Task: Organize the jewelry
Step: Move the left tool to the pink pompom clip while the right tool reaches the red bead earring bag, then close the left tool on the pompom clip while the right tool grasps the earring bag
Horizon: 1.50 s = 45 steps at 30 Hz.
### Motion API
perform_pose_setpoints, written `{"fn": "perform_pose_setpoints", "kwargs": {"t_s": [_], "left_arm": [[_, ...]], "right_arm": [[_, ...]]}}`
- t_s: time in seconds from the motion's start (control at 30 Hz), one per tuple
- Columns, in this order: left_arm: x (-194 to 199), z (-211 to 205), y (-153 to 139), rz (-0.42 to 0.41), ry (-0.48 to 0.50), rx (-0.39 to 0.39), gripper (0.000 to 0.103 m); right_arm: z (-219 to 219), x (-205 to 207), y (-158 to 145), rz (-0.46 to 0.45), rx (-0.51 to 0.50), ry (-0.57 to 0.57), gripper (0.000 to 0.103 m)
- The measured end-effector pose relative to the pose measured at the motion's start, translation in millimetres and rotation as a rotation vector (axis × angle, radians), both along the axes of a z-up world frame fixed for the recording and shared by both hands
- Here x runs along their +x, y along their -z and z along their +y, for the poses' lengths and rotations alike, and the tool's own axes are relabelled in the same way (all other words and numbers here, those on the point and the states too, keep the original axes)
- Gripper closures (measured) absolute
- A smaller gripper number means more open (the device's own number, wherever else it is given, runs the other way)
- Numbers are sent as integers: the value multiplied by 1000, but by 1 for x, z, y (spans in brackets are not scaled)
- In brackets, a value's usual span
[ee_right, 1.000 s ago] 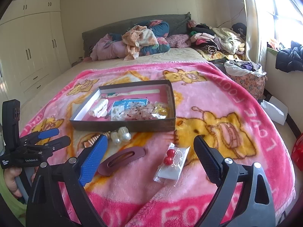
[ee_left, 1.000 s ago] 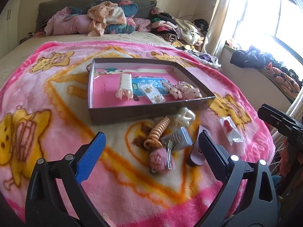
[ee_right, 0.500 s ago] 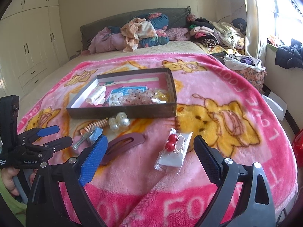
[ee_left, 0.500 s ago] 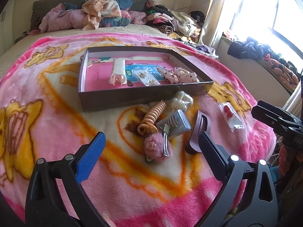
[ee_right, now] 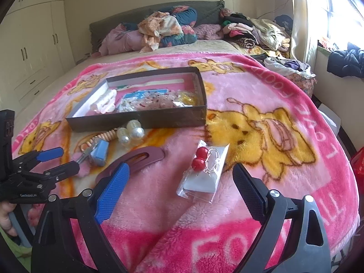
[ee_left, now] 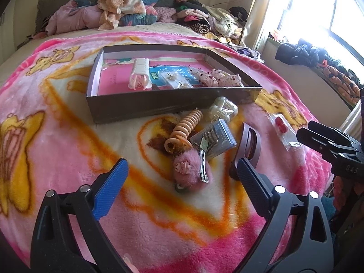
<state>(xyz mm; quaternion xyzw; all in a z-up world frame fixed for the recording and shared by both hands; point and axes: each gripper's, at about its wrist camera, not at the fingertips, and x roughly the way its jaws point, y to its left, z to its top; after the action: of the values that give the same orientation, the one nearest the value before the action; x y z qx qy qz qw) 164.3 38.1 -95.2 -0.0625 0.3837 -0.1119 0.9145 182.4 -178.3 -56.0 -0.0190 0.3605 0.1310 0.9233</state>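
A dark shallow box on the pink blanket holds a white claw clip, earring cards and lace pieces. In front of it lie an orange spiral hair tie, a pink fluffy clip, a clear case, pearl bobbles, a maroon hair clip and a packet with red bead earrings. My left gripper is open, just short of the fluffy clip. My right gripper is open, just short of the earring packet.
Piles of clothes lie at the head of the bed. A window sill with dark clothes is on the right. Wardrobe doors stand at the left. The blanket drops off at the right edge of the bed.
Both grippers have moved forward and lower towards the loose items. The fluffy clip and the earring packet look larger and nearer. Nothing was picked up.
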Motion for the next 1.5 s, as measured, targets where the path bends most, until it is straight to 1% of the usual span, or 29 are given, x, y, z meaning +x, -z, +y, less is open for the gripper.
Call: {"fn": "perform_pose_setpoints", "kwargs": {"t_s": [0.17,0.4,0.5,0.57,0.67,0.73,0.77,0.83,0.9,0.93,0.97,1.0,1.03,1.1,1.33,1.5], "left_arm": [[2,-3,5,13,6,-4,27],[6,-6,9,18,6,-4,30],[7,-7,10,17,3,-3,31],[9,-8,11,18,0,4,33],[9,-7,11,18,-6,7,39],[10,-6,11,19,-10,8,46],[10,-6,11,20,-12,8,47],[10,-4,12,21,-13,11,55],[10,-4,12,21,-10,10,60],[10,-4,12,23,-7,9,64],[10,-5,12,23,-1,7,67],[10,-6,12,23,5,6,73],[9,-7,11,23,12,2,78],[7,-9,11,21,21,6,80],[4,-9,9,16,26,4,81],[1,-5,5,8,23,-5,81]], "right_arm": [[-4,8,9,28,-9,33,13],[-9,21,24,94,-22,82,14],[-10,27,28,117,-27,87,18],[-10,30,31,133,-34,90,21],[-10,36,36,155,-41,96,30],[-12,38,39,166,-38,103,38],[-13,38,40,170,-36,108,42],[-18,39,40,173,-17,117,52],[-22,36,38,169,4,123,58],[-24,36,38,168,14,126,62],[-27,35,37,164,28,132,64],[-28,34,36,161,36,134,66],[-30,33,35,157,46,135,66],[-31,30,32,148,54,133,67],[-30,20,21,108,82,102,67],[-22,14,15,108,109,67,67]]}}
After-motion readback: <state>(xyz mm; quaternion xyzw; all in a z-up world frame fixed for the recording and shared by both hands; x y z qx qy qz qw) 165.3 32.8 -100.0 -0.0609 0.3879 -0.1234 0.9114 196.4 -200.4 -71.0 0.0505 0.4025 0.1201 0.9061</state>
